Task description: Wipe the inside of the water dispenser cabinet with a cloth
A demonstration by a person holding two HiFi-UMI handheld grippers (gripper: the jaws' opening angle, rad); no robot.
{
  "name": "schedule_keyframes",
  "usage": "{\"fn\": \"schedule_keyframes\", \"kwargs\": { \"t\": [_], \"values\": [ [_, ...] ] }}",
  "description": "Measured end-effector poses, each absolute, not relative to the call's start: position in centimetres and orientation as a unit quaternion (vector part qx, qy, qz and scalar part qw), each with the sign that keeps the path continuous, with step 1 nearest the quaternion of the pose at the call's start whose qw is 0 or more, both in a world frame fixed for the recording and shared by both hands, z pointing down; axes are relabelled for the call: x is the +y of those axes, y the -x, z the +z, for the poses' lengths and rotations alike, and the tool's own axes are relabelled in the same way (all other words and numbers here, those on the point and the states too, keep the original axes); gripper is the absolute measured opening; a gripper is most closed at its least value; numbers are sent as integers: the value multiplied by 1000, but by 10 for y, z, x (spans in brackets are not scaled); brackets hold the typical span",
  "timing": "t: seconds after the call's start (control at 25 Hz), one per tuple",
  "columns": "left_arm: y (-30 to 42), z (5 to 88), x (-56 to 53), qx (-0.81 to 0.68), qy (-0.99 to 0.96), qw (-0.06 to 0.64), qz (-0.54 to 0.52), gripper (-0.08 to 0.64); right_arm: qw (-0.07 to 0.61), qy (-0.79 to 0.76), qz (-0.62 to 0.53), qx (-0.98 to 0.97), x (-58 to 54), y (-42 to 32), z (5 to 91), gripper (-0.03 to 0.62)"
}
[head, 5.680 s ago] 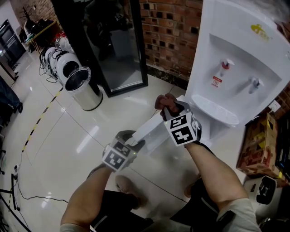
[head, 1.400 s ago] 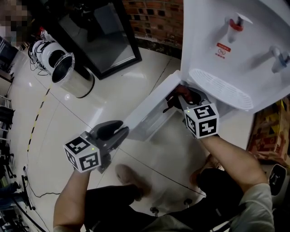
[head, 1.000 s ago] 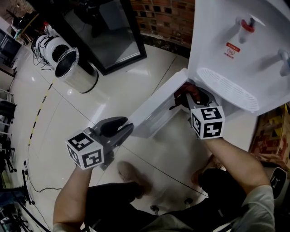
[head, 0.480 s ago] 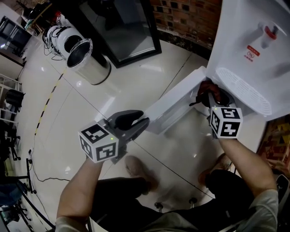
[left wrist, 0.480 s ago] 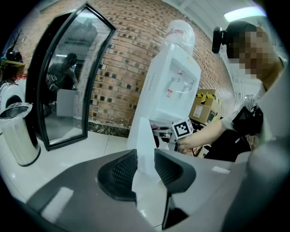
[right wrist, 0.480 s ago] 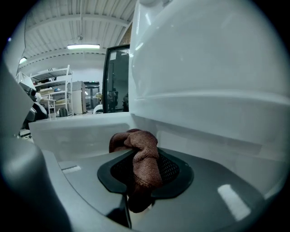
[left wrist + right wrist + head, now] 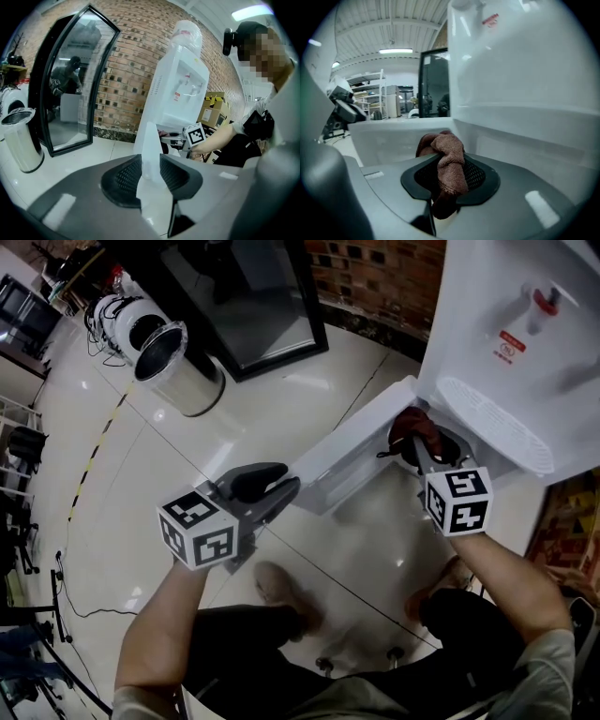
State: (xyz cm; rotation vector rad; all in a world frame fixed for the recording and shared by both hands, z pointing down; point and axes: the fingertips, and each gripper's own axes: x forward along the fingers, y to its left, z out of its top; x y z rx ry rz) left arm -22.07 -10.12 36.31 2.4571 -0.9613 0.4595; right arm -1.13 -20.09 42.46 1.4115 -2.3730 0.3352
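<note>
Cabinet door [image 7: 352, 451]: swung open, its edge clamped in my left claw [image 7: 281, 488]. Cloth [image 7: 447, 164]: pinched in my right claw [image 7: 415, 448], at the cabinet mouth under the water dispenser [image 7: 487, 324]. Interior wiping looks barely begun; most remains.

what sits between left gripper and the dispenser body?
The open white cabinet door spans that stretch: the left gripper clamps its free edge, its other end meets the dispenser. Head view shows it.

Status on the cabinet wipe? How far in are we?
Done: cabinet door is open, left gripper clamped on its edge. In hand: right gripper grips the cloth at the cabinet mouth. Left: the wiping itself; can't tell how much is cleaned.
</note>
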Motion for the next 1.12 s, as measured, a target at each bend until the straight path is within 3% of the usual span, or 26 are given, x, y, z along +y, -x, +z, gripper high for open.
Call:
{"fn": "schedule_keyframes", "kwargs": {
  "t": [0.28,0.48,0.68,1.12],
  "values": [
    [230,362,-112,-377,-884,224,160,123,184,-234,23,-954,-89,139,410,110],
    [235,361,-119,-394,-880,219,152,123,218,-154,15,-964,-62,199,439,110],
    [240,360,-126,-401,-878,218,146,123,249,-149,15,-957,-70,223,467,112],
    [244,359,-131,-387,-883,227,139,120,265,-251,46,-930,-139,191,486,110]
  ]
}}
